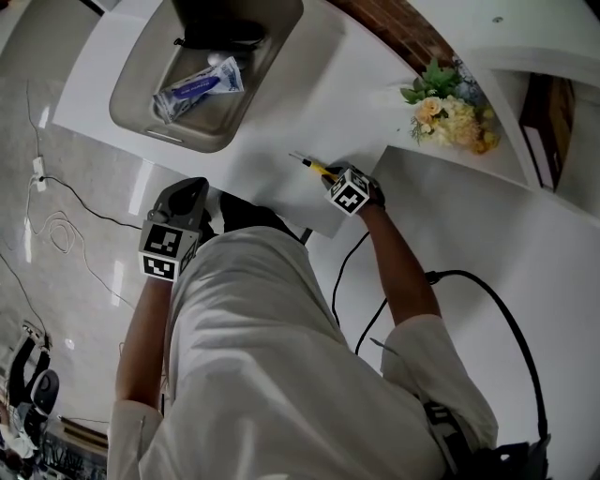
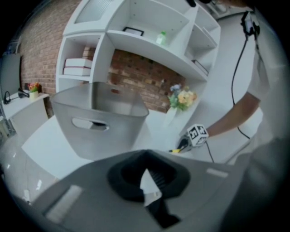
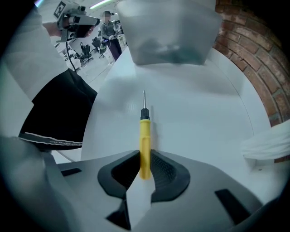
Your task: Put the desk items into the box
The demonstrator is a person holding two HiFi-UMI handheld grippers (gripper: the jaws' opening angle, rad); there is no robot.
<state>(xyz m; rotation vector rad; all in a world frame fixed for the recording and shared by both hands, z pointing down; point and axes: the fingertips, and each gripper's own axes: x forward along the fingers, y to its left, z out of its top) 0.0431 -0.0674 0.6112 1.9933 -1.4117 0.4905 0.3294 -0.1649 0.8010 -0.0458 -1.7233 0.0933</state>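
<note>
Flower bouquet (image 1: 448, 117) on a white shelf (image 1: 511, 167) — brick wall (image 1: 394, 23) behind.

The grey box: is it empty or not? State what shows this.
Not empty. In the head view the grey box holds a white tube with a blue label and a dark item at its far end.

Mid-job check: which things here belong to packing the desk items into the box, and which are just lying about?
Job:
- yellow screwdriver, gripped by the right gripper
- grey box
- tube, already in the box

Lying about:
- flowers
- books on the shelf
</note>
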